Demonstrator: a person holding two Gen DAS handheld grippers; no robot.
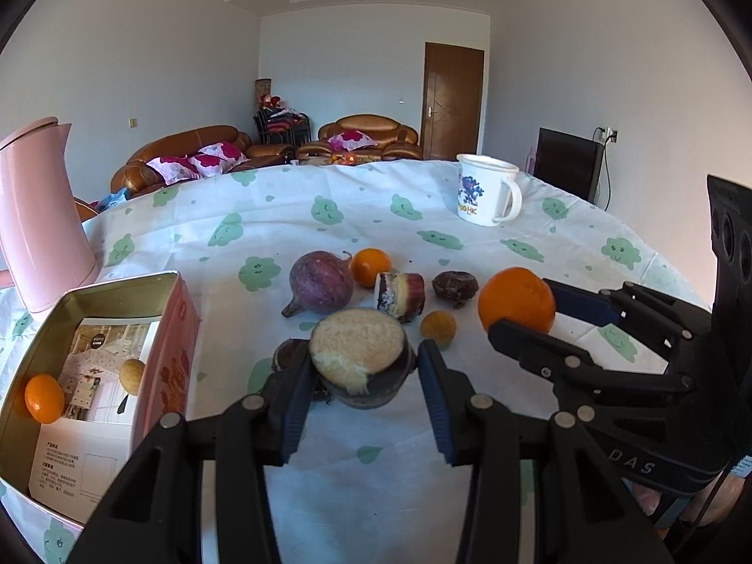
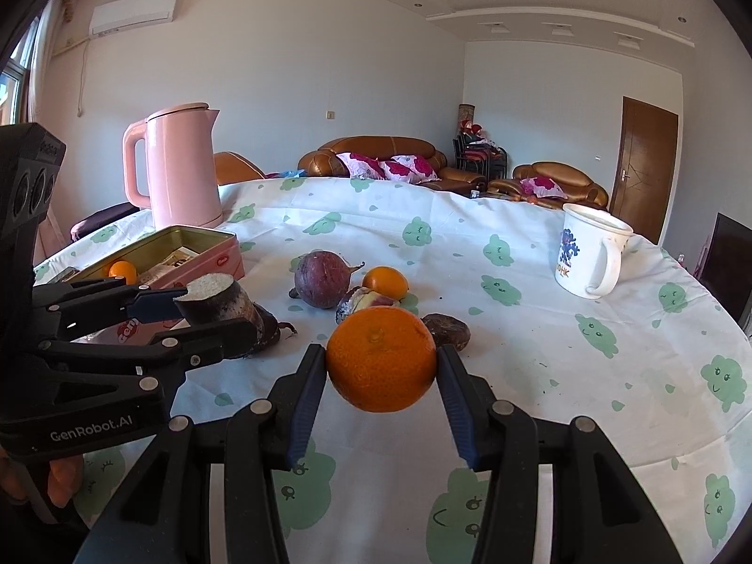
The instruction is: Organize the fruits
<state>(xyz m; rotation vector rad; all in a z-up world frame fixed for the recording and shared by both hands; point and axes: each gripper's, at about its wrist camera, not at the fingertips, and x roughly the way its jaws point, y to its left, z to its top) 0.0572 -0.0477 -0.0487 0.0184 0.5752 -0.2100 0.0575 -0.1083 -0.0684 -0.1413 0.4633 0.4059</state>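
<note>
With two fruits in the tin (image 1: 169,310), my left gripper (image 1: 364,376) clamps the cut root (image 1: 357,348), my right gripper (image 2: 381,366) the orange (image 2: 381,357); several remain.

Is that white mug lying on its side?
No, the white mug stands upright on the tablecloth, open end up.

Pink kettle (image 1: 33,216) cut by left edge; small orange (image 2: 123,270) half-hidden behind tin (image 2: 207,254) wall, left of fingers.
</note>
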